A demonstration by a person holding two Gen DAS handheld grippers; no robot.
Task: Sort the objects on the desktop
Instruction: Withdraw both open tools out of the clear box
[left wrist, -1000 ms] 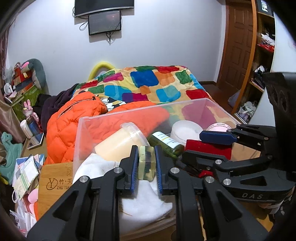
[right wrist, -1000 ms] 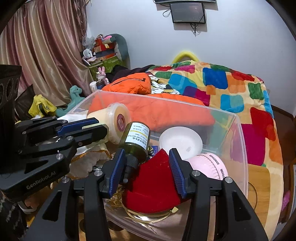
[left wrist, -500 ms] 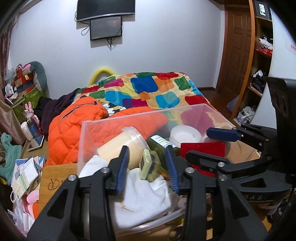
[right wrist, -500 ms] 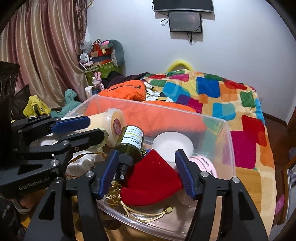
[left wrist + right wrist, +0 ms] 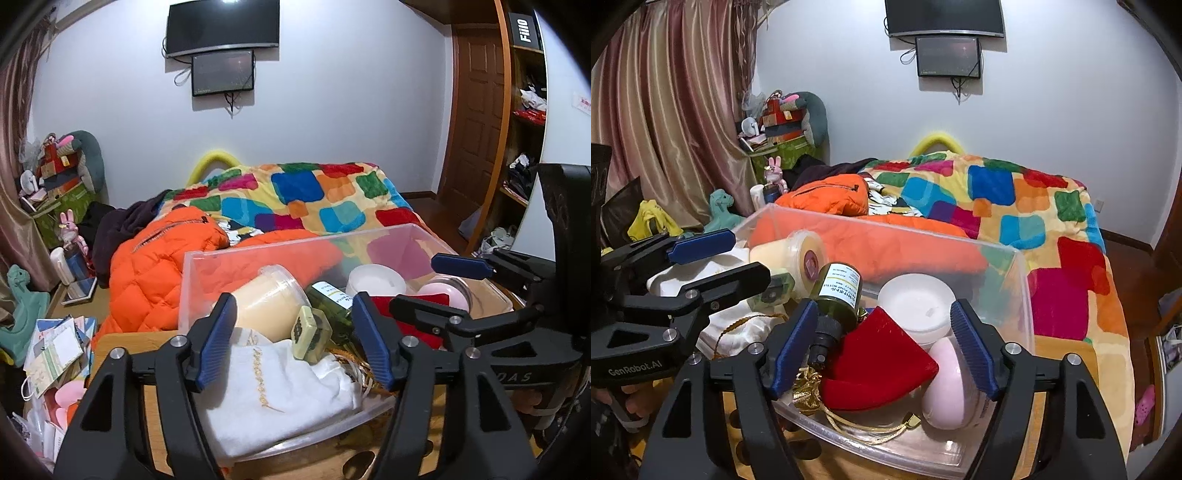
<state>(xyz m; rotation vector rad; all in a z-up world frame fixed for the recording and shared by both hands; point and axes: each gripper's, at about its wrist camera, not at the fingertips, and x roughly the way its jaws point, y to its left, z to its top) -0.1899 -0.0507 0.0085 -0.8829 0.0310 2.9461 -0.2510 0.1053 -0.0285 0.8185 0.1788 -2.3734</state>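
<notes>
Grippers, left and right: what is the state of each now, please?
Left gripper: open, holding nothing.
Right gripper: open, holding nothing.

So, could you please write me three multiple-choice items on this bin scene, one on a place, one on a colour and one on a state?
1. Where does the small green block lie?
A. on the white cloth pouch in the clear bin
B. on the patchwork blanket
C. between the left gripper's pads

2. What colour is the pouch in front of the right gripper?
A. yellow
B. red
C. black

3. How does the left gripper stand?
A. shut on the block
B. shut on nothing
C. open

Answers:
1. A: the block rests against the cream jar on the white cloth, inside the bin.
2. B: the velvet pouch between the right pads is plainly red.
3. C: both blue pads stand wide of the block, touching nothing.
</notes>
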